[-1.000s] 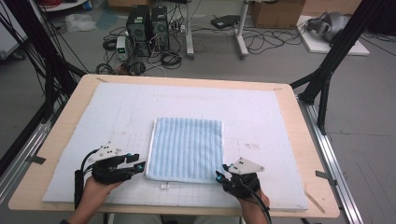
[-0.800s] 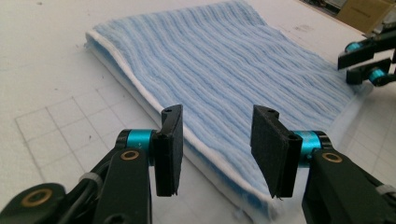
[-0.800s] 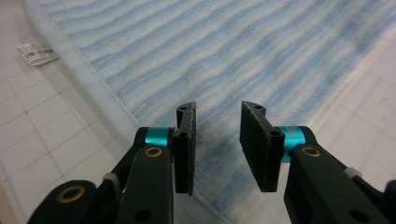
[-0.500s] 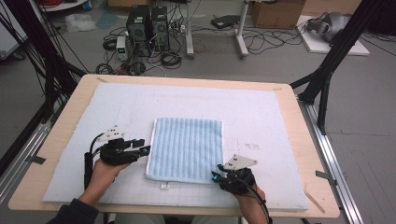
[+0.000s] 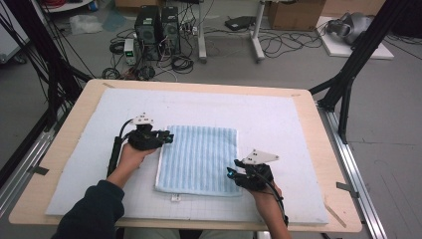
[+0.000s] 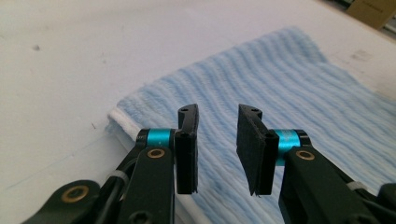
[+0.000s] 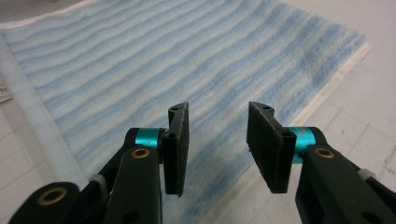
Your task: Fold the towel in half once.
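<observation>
A folded blue-and-white striped towel [image 5: 199, 159] lies flat in the middle of the white mat [image 5: 278, 114]. My left gripper [image 5: 169, 138] is at the towel's left edge near its far corner, pointing right. In the left gripper view its jaws [image 6: 217, 140] have just been closing, but a gap remains and nothing is pinched; the towel [image 6: 289, 84] lies under and beyond them. My right gripper [image 5: 230, 173] is at the towel's near right corner, pointing left. Its jaws [image 7: 217, 140] have just been opening and hang over the towel's [image 7: 187, 56] edge with nothing between the pads.
The mat covers most of a wooden table [image 5: 326, 164]. A small white tag [image 5: 175, 197] sticks out from the towel's near edge. Black frame legs, computer towers [image 5: 157, 25] and cables stand on the floor beyond the table.
My left gripper has moved away from me and rightward along the towel's left edge, and its jaws look narrower. My right gripper has shifted slightly forward and left to the towel's near right corner.
</observation>
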`<state>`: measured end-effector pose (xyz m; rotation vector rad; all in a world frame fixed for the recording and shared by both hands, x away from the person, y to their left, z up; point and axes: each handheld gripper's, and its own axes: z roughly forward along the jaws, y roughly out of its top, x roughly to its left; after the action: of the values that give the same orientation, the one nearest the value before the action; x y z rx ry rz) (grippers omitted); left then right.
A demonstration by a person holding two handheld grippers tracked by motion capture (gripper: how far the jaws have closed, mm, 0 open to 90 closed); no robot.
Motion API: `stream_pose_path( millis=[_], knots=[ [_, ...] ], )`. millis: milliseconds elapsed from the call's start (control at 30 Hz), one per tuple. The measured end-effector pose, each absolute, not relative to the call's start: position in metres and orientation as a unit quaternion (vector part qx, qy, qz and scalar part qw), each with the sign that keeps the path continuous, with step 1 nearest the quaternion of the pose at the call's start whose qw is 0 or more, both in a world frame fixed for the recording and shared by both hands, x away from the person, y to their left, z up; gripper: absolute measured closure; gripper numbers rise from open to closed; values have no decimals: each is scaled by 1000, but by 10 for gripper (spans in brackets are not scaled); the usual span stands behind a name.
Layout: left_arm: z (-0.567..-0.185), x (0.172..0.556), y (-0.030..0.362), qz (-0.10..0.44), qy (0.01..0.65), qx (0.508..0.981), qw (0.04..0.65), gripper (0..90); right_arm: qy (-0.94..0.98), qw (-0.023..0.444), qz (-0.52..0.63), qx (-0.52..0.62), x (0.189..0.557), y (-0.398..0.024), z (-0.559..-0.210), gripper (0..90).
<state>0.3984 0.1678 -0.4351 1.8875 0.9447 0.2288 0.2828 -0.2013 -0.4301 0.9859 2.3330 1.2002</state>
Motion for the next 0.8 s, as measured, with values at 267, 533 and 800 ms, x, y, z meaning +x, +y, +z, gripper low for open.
stream_pose_path(
  millis=[267, 533, 800],
  knots=[
    [-450, 419, 163, 114, 417, 787, 441, 714, 822, 164, 417, 351, 297, -202, -434, 564],
    [-446, 421, 171, 138, 425, 775, 447, 686, 814, 180, 416, 364, 317, -206, -428, 603],
    [-451, 422, 167, 143, 417, 786, 434, 759, 798, 177, 412, 402, 379, -198, -431, 745]
  ],
)
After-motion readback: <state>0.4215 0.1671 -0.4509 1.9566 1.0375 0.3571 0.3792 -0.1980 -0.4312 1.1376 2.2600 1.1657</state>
